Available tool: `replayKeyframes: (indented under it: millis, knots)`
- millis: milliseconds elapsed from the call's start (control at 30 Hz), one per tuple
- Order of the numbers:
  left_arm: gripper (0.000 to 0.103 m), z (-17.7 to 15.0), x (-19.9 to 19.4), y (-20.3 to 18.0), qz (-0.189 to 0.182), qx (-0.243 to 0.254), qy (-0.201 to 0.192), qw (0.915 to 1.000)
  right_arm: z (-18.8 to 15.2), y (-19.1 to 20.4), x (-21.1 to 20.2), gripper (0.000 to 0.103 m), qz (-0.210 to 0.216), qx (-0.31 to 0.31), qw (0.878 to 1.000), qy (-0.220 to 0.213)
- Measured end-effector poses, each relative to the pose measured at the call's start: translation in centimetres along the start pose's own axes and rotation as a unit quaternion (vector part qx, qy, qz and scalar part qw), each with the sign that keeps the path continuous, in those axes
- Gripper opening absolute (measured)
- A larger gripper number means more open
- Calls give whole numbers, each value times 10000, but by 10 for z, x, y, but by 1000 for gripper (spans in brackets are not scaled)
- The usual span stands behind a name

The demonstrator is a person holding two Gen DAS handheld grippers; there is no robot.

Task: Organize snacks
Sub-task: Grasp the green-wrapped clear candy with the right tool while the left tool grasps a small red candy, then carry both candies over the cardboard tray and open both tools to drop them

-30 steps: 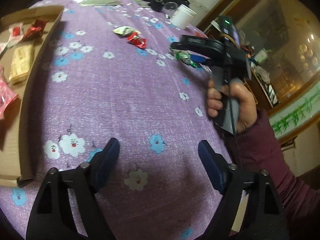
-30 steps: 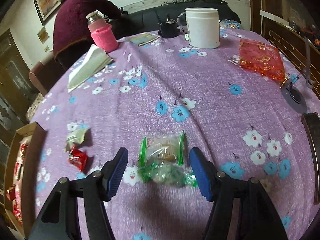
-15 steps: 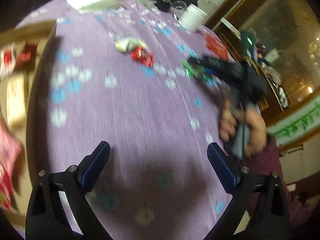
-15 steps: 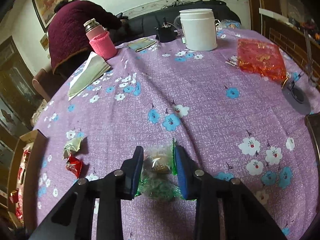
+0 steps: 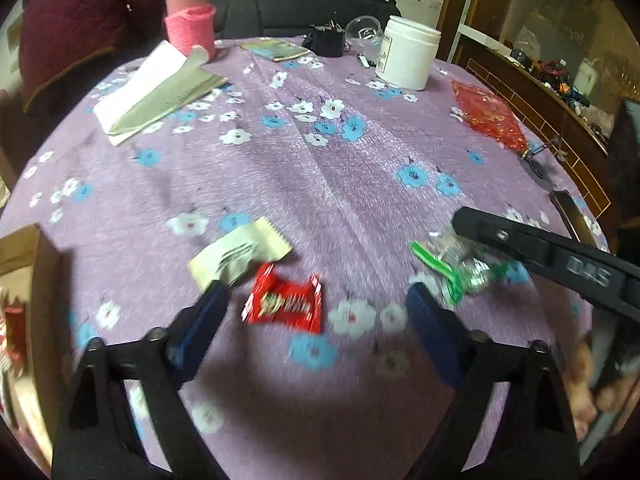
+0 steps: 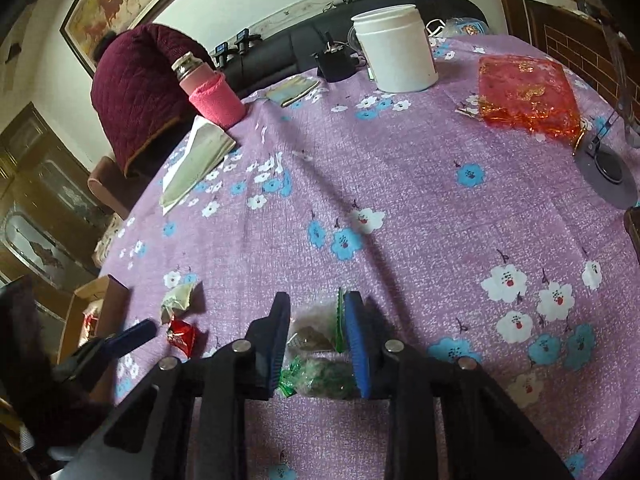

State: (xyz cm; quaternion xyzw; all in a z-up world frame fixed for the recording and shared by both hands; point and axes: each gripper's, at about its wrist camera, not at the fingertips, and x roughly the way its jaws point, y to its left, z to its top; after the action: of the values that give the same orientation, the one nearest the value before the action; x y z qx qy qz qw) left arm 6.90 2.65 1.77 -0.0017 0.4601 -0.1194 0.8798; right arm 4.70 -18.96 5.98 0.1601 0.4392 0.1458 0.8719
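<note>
At the far left sits a box [image 5: 38, 280] with some snacks inside, on the edge of the bench [image 5: 320, 168]. Next to it, the left gripper [image 5: 312, 312] hangs just over the purple cloth with its jaws wide open. A red snack [image 5: 284, 302] lies between the blue fingers [image 5: 200, 320], touching neither. A pale wrapper [image 5: 240, 254] lies just behind the red snack. To the right, the right gripper [image 6: 318, 338] has its jaws squeezed tight on a green snack [image 6: 314, 332], low on the cloth. At the back stand a pink bottle [image 5: 188, 20], some folded paper [image 5: 160, 92] and a white jar [image 5: 408, 56]. A red bag [image 5: 488, 120] lies on the right side.
</note>
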Motion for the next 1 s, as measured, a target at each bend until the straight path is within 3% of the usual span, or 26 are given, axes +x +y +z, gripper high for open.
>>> replayKeyframes:
  millis: [33,67,133,167,267,300,367,600,633,667,700,733,867,1000]
  knots:
    - [59,0,4,-2,-23,14,68,10000,1,-1,-1,31,20,28,10000,1]
    - [47,0,8,-5,71,87,103,9999,1,-2,-1,30,29,39,10000,7]
    - [31,-3,7,-13,296,428,11,9986,1,-2,0,30,71,55,10000,34]
    - [26,-5,5,-14,228,460,31,9987,2,-3,1,31,154,68,9998,58]
    - [24,-10,0,-14,64,403,70,9991,2,-4,6,33,441,135,9987,197]
    - [24,-12,-2,-13,35,388,68,9992,2,-5,8,39,461,159,9985,230]
    - [24,-15,-7,-12,-58,303,63,9995,1,-5,10,49,359,164,9990,218]
    - [24,-26,-53,-3,-359,5,-224,9991,-4,21,20,58,-59,-513,9985,160]
    - [24,-28,-60,-2,-371,-15,-279,9989,-6,28,21,58,-205,-742,9970,126]
    - [24,-30,-65,-1,-383,-35,-318,9988,-9,35,23,50,-370,-974,9944,166]
    - [24,-33,-74,1,-401,-76,-374,9985,-13,43,24,36,-507,-1194,9914,177]
    - [24,-35,-79,3,-412,-112,-406,9983,-16,48,24,36,-536,-1331,9894,218]
    - [24,-49,-100,16,-422,-306,-531,9972,-20,50,14,28,-273,-1254,9915,191]
    - [24,-60,-109,29,-491,-549,-572,9956,-17,38,1,28,330,-766,9964,155]
